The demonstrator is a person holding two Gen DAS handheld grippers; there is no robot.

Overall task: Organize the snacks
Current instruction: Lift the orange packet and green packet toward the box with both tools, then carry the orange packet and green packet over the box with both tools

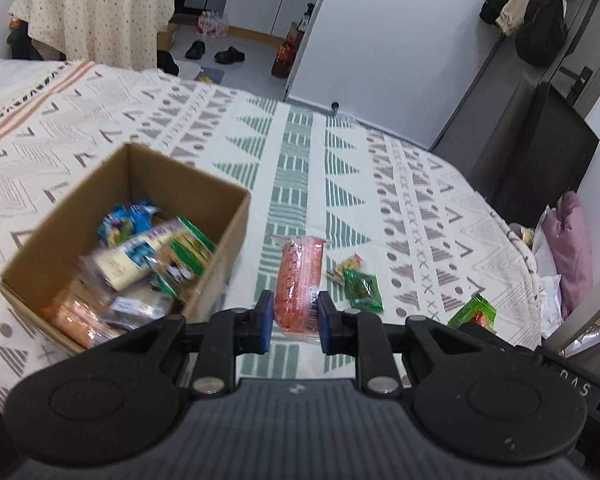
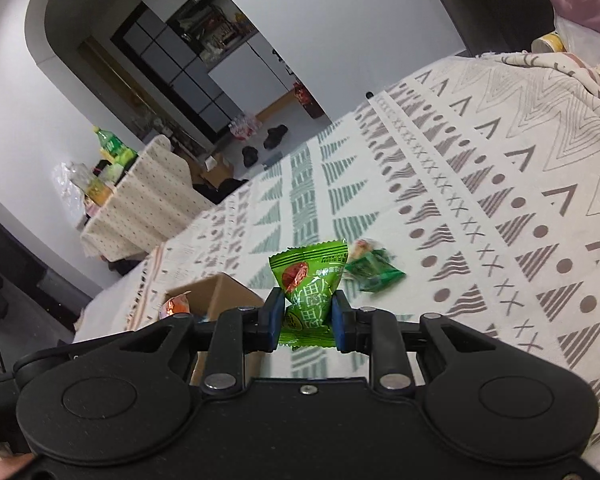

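Observation:
My left gripper (image 1: 293, 316) is shut on a long orange-red snack pack (image 1: 299, 280) and holds it above the patterned bedspread, just right of an open cardboard box (image 1: 220, 240) that holds several snack packs. My right gripper (image 2: 306, 316) is shut on a bright green snack packet (image 2: 310, 280), held upright above the bedspread; that packet also shows at the lower right of the left wrist view (image 1: 474, 312). A dark green packet (image 1: 363, 290) and a small yellowish packet (image 1: 350, 263) lie on the bedspread to the right of the orange pack; the dark green packet also shows in the right wrist view (image 2: 374, 274).
The box's corner (image 2: 216, 288) sits left of the right gripper, with an orange wrapper (image 2: 176, 305) in it. A cloth-covered table with bottles (image 2: 140, 200) stands beyond the bed. Pink and white bedding (image 1: 568, 248) lies at the bed's right edge. Shoes (image 1: 216, 53) lie on the floor.

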